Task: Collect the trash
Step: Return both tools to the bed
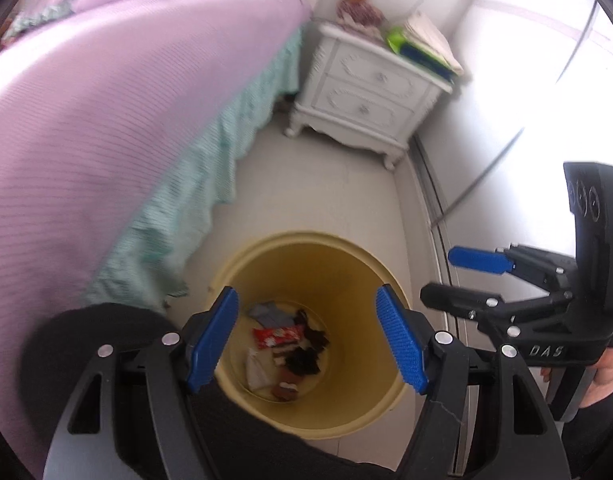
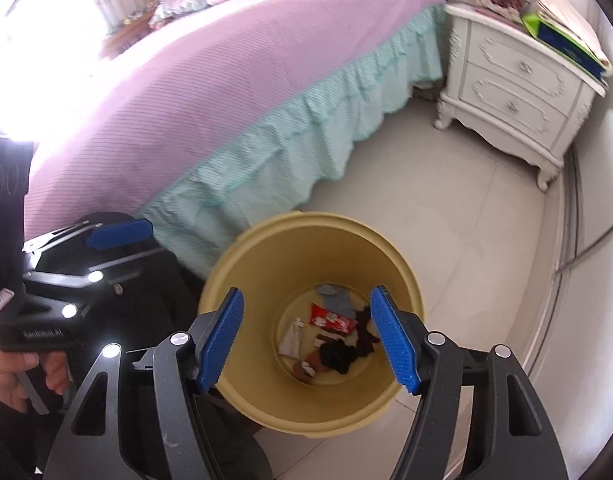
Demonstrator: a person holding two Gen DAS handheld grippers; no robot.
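A yellow bin [image 1: 306,242] [image 2: 306,222] stands on the tiled floor beside the bed. At its bottom lie a red wrapper [image 1: 276,336] [image 2: 332,316], a grey scrap [image 1: 266,312] [image 2: 336,298], a crumpled white piece [image 1: 256,368] [image 2: 290,340] and dark bits [image 1: 302,360] [image 2: 338,354]. My left gripper [image 1: 305,294] hangs open over the bin's mouth with nothing between its blue pads. Beside it my right gripper [image 2: 308,292] is also open and empty above the bin. Each shows in the other's view: a right gripper finger [image 1: 478,258], a left gripper finger [image 2: 118,232].
A bed with a purple cover [image 2: 210,92] and teal skirt [image 2: 290,148] runs along the left. A white nightstand [image 1: 366,92] [image 2: 518,88] with books and a doll stands at the back. A wall and floor track [image 2: 566,264] close the right side. A hand [image 2: 10,376] holds the left gripper.
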